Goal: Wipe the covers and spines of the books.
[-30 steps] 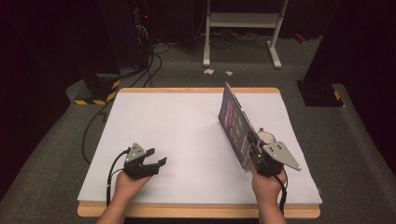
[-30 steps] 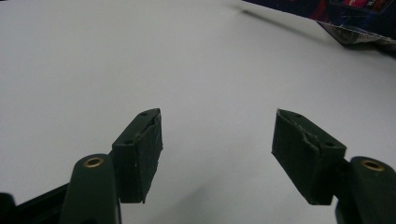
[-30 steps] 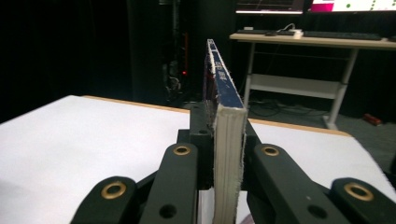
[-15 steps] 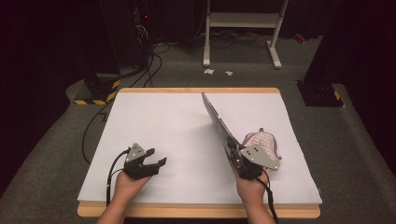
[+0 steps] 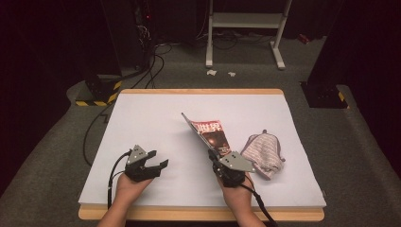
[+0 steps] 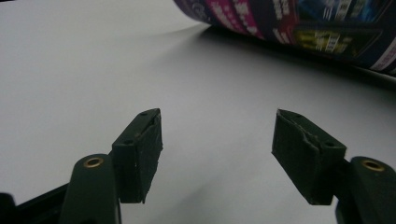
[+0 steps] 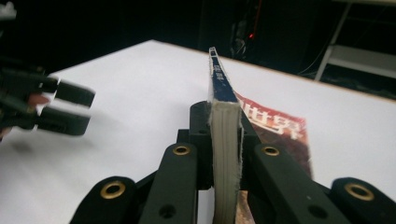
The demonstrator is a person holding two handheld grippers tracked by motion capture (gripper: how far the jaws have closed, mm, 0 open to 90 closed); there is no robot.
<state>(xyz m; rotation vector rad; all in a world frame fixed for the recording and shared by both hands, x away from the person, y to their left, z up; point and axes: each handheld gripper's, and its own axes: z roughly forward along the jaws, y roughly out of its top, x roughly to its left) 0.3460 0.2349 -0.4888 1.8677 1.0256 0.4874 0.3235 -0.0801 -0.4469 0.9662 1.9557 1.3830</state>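
Observation:
A thick magazine (image 5: 208,134) with a red cover is held up off the white table (image 5: 151,118), tilted with its far end leaning left. My right gripper (image 5: 221,162) is shut on its near edge. In the right gripper view the jaws clamp the page stack (image 7: 225,140) from both sides, and the red cover (image 7: 280,135) slopes down to the right. My left gripper (image 5: 156,168) rests low at the front left, open and holding nothing. In the left gripper view its fingertips (image 6: 140,149) stand wide apart over bare table, with the magazine's dark back cover (image 6: 303,23) beyond.
A striped pink fabric pouch (image 5: 263,153) lies flat on the table just right of my right gripper. My left gripper (image 7: 60,112) shows blurred at the left of the right gripper view. Cables, a yellow-black striped base (image 5: 97,97) and a white stand (image 5: 246,21) sit on the floor beyond the table.
My right gripper has swung the magazine leftwards and tilted it lower, and moved a little left itself. The pouch is now fully uncovered. The left gripper has stayed put.

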